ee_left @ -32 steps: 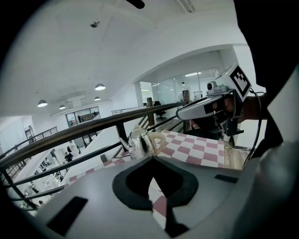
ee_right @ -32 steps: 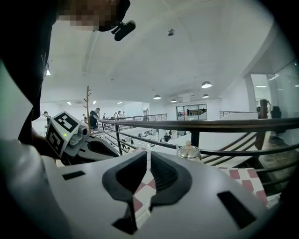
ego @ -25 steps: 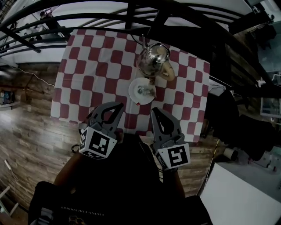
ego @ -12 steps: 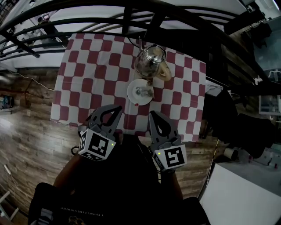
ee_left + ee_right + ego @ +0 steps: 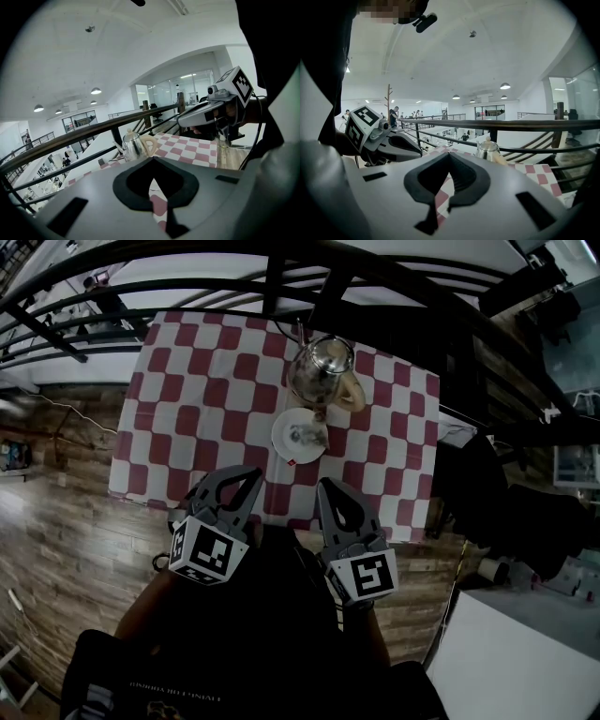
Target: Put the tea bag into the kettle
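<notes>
A shiny metal kettle with a cream handle stands at the far side of the red-and-white checked table. Just in front of it is a white saucer with the tea bag lying on it. My left gripper and my right gripper hover side by side over the table's near edge, both shut and empty, a good way short of the saucer. The kettle shows beyond the closed jaws in the left gripper view, and the kettle shows likewise in the right gripper view.
A dark metal railing runs close behind the table's far edge. Wooden floor lies to the left and near side. A dark chair or bag stands at the table's right, and a white surface is at the lower right.
The view shifted slightly, so the table sits a little higher in the frame. Both grippers stay at the near edge.
</notes>
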Demonstrator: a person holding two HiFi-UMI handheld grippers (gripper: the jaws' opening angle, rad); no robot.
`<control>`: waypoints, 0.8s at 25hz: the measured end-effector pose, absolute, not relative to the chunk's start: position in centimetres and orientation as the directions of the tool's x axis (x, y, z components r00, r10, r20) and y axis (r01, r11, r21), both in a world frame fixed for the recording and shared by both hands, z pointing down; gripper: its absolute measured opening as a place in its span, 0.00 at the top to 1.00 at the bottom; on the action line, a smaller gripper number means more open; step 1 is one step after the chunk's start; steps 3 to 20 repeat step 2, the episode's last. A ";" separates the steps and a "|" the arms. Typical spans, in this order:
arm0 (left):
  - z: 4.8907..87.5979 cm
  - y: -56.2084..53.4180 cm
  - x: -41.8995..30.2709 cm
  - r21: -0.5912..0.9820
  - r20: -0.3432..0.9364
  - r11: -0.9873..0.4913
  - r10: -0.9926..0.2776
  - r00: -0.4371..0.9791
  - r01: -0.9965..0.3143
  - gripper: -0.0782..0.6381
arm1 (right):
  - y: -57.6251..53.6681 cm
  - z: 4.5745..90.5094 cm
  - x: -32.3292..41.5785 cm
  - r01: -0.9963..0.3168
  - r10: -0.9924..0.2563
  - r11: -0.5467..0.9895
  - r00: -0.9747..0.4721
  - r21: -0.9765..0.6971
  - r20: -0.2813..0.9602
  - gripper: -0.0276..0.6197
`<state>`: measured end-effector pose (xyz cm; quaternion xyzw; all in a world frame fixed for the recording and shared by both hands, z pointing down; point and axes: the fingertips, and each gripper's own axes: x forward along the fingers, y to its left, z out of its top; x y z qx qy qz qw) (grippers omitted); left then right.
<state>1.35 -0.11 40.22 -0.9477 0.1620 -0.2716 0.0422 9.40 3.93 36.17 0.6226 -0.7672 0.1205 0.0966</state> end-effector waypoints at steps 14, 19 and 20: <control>40.3 0.2 1.3 -0.168 0.503 -0.944 -0.330 0.799 -0.285 0.89 | 4.2 36.2 9.4 -0.978 -0.931 0.197 -0.208 -0.065 0.299 0.93; 40.3 0.2 1.3 -0.168 0.503 -0.944 -0.330 0.799 -0.285 0.89 | 4.2 36.2 9.4 -0.978 -0.931 0.197 -0.208 -0.065 0.299 0.93; 40.3 0.2 1.3 -0.168 0.503 -0.944 -0.330 0.799 -0.285 0.89 | 4.2 36.2 9.4 -0.978 -0.931 0.197 -0.208 -0.065 0.299 0.93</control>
